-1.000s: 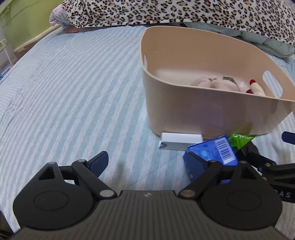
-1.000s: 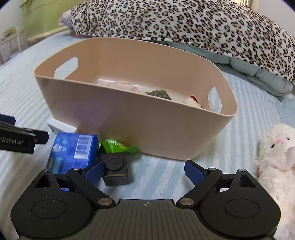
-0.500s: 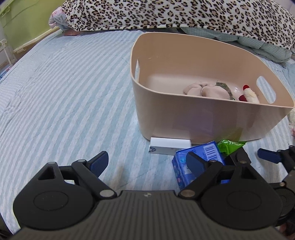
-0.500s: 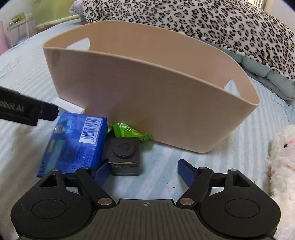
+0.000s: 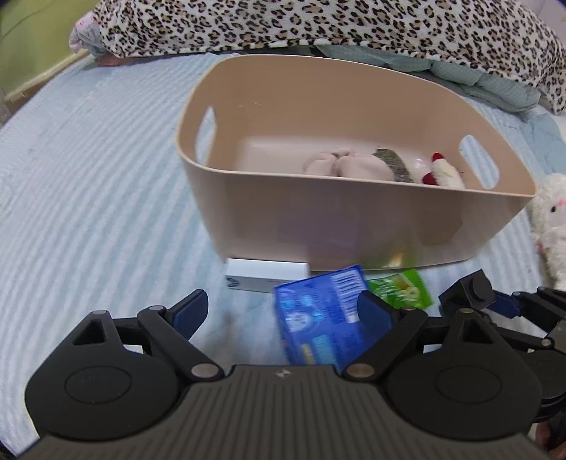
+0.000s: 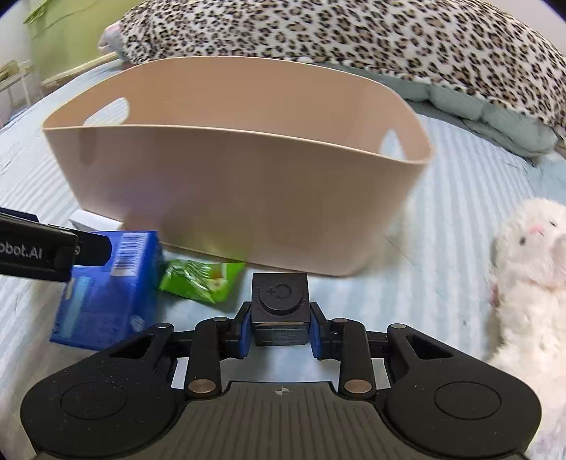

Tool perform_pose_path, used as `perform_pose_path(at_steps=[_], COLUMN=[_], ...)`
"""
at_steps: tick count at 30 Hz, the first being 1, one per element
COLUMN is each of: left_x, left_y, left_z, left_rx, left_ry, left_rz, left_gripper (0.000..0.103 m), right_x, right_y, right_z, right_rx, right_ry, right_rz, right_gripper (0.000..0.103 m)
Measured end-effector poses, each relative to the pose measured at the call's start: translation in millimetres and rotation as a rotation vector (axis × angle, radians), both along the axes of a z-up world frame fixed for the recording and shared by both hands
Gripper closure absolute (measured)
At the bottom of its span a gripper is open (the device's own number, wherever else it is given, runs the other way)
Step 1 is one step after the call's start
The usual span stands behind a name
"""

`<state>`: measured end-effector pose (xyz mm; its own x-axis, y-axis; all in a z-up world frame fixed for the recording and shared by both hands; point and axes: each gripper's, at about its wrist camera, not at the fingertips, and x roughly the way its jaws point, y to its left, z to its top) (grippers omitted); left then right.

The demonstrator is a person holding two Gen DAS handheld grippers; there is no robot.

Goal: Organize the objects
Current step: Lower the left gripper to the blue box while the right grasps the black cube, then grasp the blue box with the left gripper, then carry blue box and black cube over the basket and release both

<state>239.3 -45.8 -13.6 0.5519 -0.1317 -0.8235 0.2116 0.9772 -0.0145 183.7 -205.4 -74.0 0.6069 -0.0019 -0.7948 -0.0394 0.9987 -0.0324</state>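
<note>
A beige plastic bin (image 5: 353,216) (image 6: 247,198) stands on the striped bed. It holds a pink soft item (image 5: 346,164) and a small red-and-cream toy (image 5: 442,175). In front of it lie a blue box (image 5: 322,318) (image 6: 106,283), a green packet (image 5: 403,288) (image 6: 198,279) and a white box (image 5: 265,277). My right gripper (image 6: 281,334) is shut on a black cube (image 6: 279,304), also visible in the left wrist view (image 5: 467,297). My left gripper (image 5: 283,311) is open and empty, its right finger over the blue box.
A white plush rabbit (image 6: 530,283) (image 5: 552,219) lies right of the bin. A leopard-print blanket (image 5: 318,24) is piled behind the bin. Striped bedding (image 5: 88,177) spreads to the left.
My right gripper has closed on the black cube and pulled it right, away from the blue box. My left gripper has risen and drawn back; more of the bin's inside shows.
</note>
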Motion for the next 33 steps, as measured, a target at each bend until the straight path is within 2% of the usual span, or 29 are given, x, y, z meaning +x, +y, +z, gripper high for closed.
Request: perform_pose_path(at_steps=[7, 10, 12, 16, 20, 23, 25, 27, 33], left_x=[-0.3, 1.4, 3.1, 5.3, 5.6, 9.2, 10.9, 10.2, 6.2], left_y=[-17.3, -15.8, -13.4, -11.0, -22.6, -26.6, -22.5, -18.9, -5.2], left_z=[-16.7, -22.7, -24.4, -26.8, -34.6, -45.9, -45.3, -42.2, -34.5], left_rx=[0.048, 0.029, 0.006, -0.071, -0.004, 0.030, 0.012, 0.018, 0.083], left_ry=[0.031, 0.047, 0.061, 0.108, 0.114, 0.160, 0.170, 0.162, 0.155], left_rz=[-0.043, -0.047, -0.039, -0.041, -0.076, -0.092, -0.079, -0.079, -0.073], left_gripper=[0.011, 0.011, 0.011, 0.011, 0.011, 0.011, 0.016, 0.025, 0.032], right_x=[2.3, 3.5, 4.3, 5.6, 4.8, 1.9, 2.2, 1.9, -5.3], right_y=[-9.0, -7.6, -8.1, -8.3, -11.6, -13.2, -12.8, -11.6, -5.0], right_z=[-6.6, -9.2, -9.9, -10.2, -10.9, -11.3, -10.5, -8.1, 3.0], right_rx=[-0.005, -0.027, -0.026, -0.018, -0.010, -0.012, -0.015, -0.017, -0.027], right_ry=[0.027, 0.028, 0.027, 0.030, 0.023, 0.019, 0.025, 0.025, 0.014], right_rz=[-0.001, 0.010, 0.012, 0.014, 0.025, 0.036, 0.039, 0.042, 0.073], right_gripper=[0.073, 0.070, 0.063, 0.064, 0.063, 0.063, 0.066, 0.074, 0.075])
